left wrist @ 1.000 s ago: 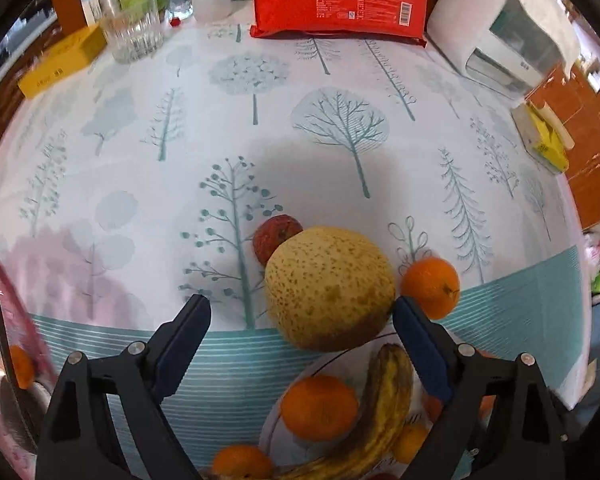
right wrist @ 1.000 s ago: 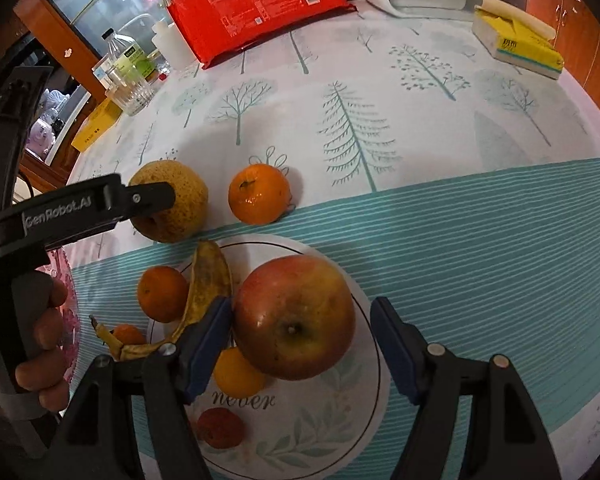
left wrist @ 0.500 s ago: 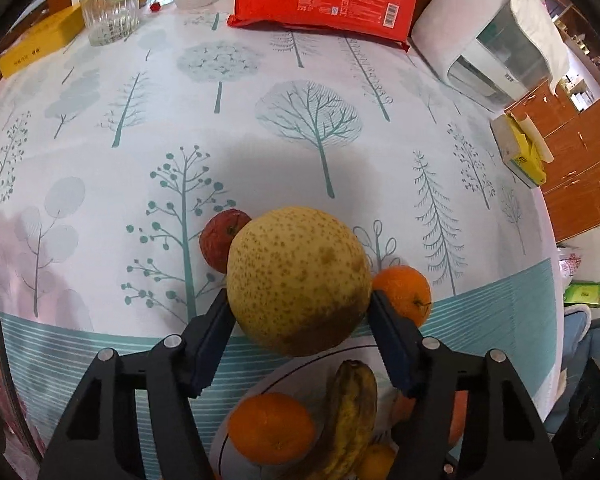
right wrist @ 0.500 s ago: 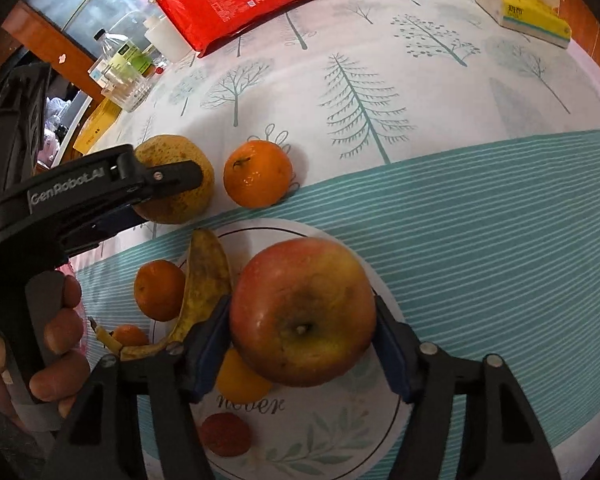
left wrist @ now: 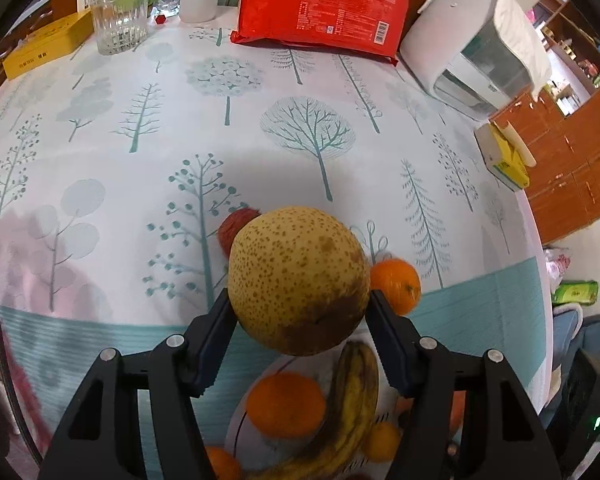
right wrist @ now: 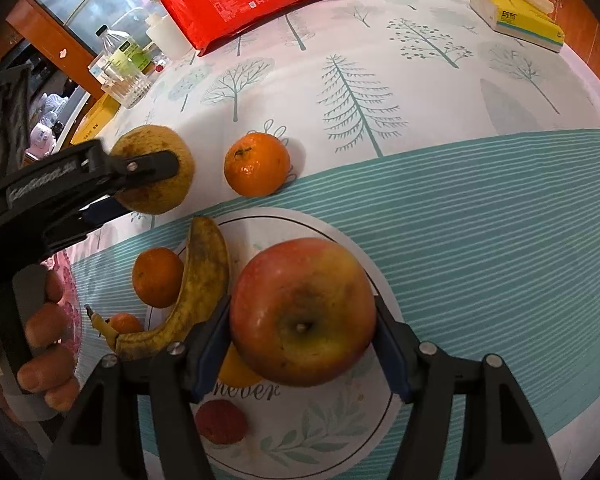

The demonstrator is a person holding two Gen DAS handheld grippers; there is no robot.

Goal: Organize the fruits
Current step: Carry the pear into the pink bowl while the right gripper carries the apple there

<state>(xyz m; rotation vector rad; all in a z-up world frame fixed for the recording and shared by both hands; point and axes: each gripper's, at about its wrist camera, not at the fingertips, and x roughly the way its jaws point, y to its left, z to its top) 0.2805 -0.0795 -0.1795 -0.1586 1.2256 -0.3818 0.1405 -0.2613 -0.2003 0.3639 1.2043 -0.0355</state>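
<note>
The fingers (left wrist: 216, 340) of the left gripper (left wrist: 298, 320) are spread wide and pressed against both flanks of the big speckled pear (left wrist: 298, 280), which fills the whole gap between them; the fingers (right wrist: 210, 344) of the right gripper (right wrist: 302, 344) pinch the red-yellow apple (right wrist: 302, 312) the same way, stem end toward the camera. Both fruits are bulky and round, so a grip across the widest part probably keeps them from rolling out. The desk (left wrist: 180, 120), under its tree-print cloth, carries everything. In the right wrist view the white plate (right wrist: 332, 432) sits at 6 o'clock, and the apple seems to hang just over its middle, whether lifted or touching I cannot tell. The pear is at 10 o'clock off the plate's rim, likely on its way to join the pile. The browned banana (right wrist: 192, 292) curves along the plate's left edge at 9 o'clock, with a tangerine (right wrist: 158, 276) just beside it. A loose orange (right wrist: 257, 164) rests on the cloth at 12 o'clock, just beyond the plate, presumably still to be gathered. A small red fruit (right wrist: 221, 422) lies on the plate at 7 o'clock; another (left wrist: 234, 222) peeks from behind the pear.
</note>
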